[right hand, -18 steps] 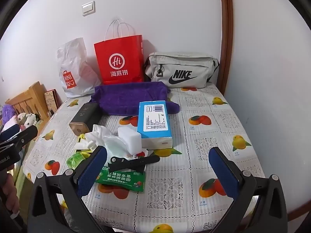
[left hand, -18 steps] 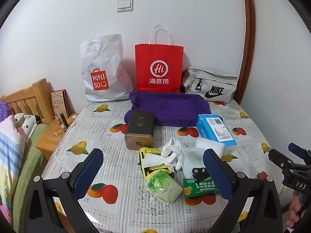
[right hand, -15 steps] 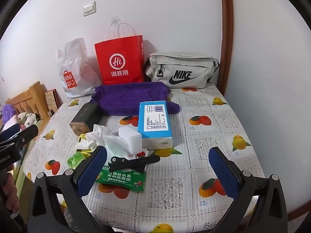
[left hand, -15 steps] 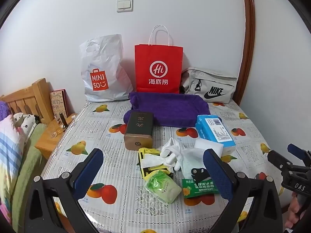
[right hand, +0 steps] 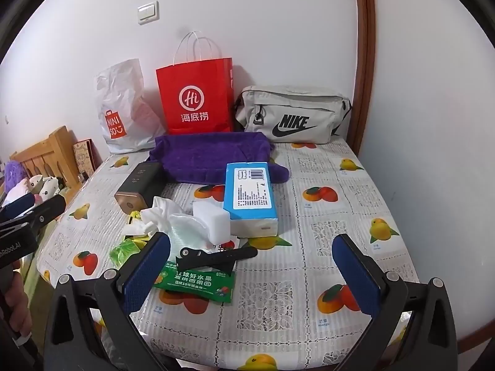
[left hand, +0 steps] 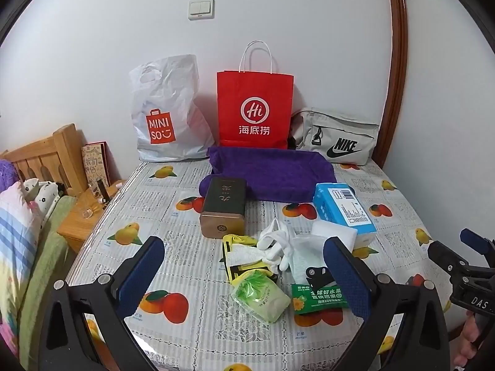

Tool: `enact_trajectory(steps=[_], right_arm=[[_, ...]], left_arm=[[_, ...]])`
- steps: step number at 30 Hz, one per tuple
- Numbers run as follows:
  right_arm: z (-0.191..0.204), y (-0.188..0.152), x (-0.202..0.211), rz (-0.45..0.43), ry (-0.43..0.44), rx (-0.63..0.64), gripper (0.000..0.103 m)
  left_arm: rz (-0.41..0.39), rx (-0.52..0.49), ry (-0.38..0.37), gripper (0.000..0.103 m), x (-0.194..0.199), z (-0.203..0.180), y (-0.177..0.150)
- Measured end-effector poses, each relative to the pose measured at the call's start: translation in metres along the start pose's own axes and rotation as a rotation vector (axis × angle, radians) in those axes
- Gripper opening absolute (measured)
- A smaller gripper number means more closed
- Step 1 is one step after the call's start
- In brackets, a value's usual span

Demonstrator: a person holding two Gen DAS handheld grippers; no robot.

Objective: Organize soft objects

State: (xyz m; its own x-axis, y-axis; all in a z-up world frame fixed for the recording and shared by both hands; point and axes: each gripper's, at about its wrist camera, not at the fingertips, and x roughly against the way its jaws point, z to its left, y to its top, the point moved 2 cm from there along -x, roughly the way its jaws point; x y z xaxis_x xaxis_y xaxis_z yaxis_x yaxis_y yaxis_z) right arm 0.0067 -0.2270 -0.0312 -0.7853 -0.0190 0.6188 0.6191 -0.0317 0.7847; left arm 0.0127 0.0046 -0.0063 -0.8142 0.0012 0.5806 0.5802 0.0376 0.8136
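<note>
Centrally, both views showed a desk (left hand: pixel 185 191) under a fruit-print cloth, with soft items heaped near its front edge. Left hand-held gripper (left hand: pixel 244 275): jaws fully apart, nothing between the blue pads, tilted down above the front of the desk. Right hand-held gripper (right hand: pixel 252 273): likewise wide open and empty, hovering over the desk's near right part; it also appeared at the right edge of the left view (left hand: pixel 464 266), held by a hand (left hand: pixel 470 340).

Heap: a white cloth (left hand: pixel 275 244) lay crumpled at the middle, touching a yellow strap (left hand: pixel 235 241) on its left and a white sponge (right hand: pixel 212 216) on its right. A pale green pack (left hand: pixel 261 295) lay in front of the strap. A green sachet (right hand: pixel 195 281) lay flat nearest the right gripper, with a black clip (right hand: pixel 216 255) resting across its far edge. A blue tissue pack (right hand: pixel 249 196) lay just beyond the sponge, touching it.

Behind the heap a dark tin (left hand: pixel 224 205) lay on its side, its far end against a folded purple towel (left hand: pixel 272 171). Against the wall stood, left to right, a white plastic bag (left hand: pixel 167 111), a red paper bag (left hand: pixel 255 108) and a grey waist bag (left hand: pixel 335 140). Left of the desk: a wooden headboard (left hand: pixel 46 154) and bedding (left hand: pixel 15 225)
</note>
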Motion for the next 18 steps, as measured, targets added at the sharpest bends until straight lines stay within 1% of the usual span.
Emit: enact_trajectory(steps=[18], right_arm=[[0.0047,0.0014,0.0077,-0.011,0.007,0.008,0.103]], left_arm=[[-0.005,0.001,-0.004,0.103,0.0019,0.0032,-0.0014]])
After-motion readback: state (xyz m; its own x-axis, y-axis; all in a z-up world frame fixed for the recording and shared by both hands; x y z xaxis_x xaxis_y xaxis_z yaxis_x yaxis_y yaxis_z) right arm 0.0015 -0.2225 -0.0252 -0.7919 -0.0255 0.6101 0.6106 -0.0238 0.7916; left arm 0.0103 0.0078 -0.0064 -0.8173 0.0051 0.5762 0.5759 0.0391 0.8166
